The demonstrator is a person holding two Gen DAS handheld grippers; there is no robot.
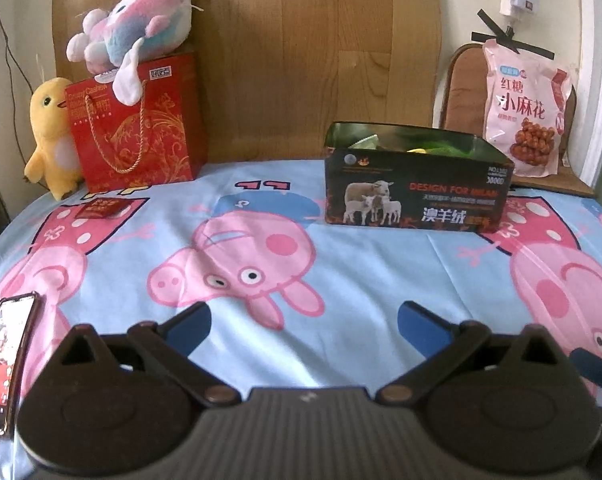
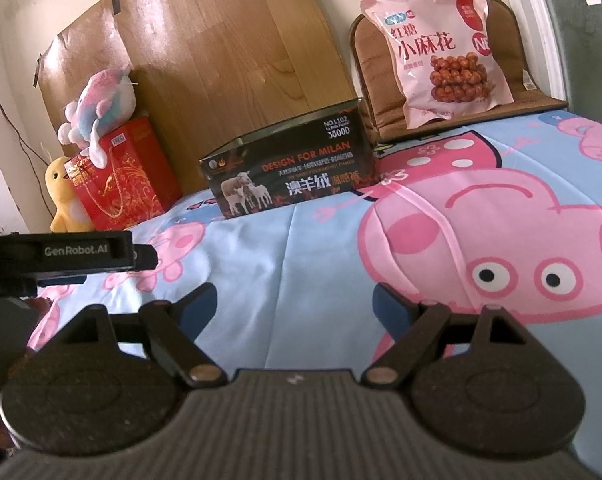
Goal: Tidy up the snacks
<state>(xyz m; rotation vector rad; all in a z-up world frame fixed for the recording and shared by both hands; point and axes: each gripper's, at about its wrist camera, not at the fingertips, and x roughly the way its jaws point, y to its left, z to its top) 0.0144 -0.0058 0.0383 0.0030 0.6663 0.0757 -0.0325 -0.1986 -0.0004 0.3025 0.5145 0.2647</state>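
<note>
A black open-topped box printed with sheep stands on the bed, with green and yellow packets showing inside. The same box appears at mid distance in the right wrist view. A pink snack bag leans upright against a brown cushion at the back right, also seen as the pink bag. A small red packet lies on the sheet at the left. My left gripper is open over the sheet, holding nothing. My right gripper is open and holds nothing as well.
A red gift bag with a pink-blue plush on top and a yellow plush beside it stand at the back left. A phone lies at the left edge. A wooden board leans behind.
</note>
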